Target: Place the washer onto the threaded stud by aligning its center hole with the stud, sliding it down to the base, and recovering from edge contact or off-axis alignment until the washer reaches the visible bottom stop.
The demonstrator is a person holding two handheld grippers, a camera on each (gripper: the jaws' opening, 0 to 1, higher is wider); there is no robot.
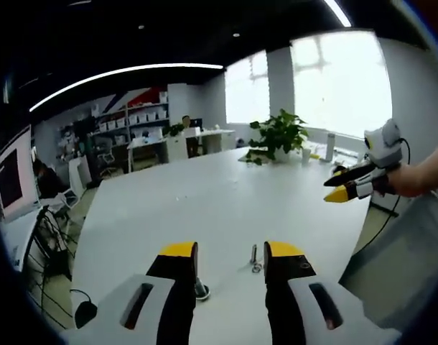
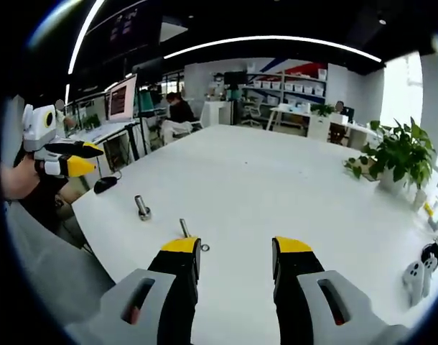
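Observation:
A short threaded stud (image 2: 141, 208) stands upright on its round base on the white table (image 2: 262, 180). In the left gripper view the stud (image 1: 201, 290) is half hidden behind my left-hand jaw. A loose bolt (image 2: 184, 228) lies flat nearby, with a small washer (image 2: 204, 248) on the table beside it. The same bolt (image 1: 254, 253) and washer (image 1: 256, 268) lie just left of my right-hand jaw. My left gripper (image 1: 231, 251) is open and holds nothing; it also appears held up off the table (image 2: 68, 159). My right gripper (image 2: 237, 246) is open and empty, and hovers above the table edge (image 1: 346, 184).
A potted plant (image 1: 278, 134) stands at the far side of the table, beside bottles and cups (image 1: 329, 146). A black mouse (image 2: 104, 184) lies near the table's edge. A white game controller (image 2: 418, 274) rests on the right. Desks, monitors and shelves fill the room behind.

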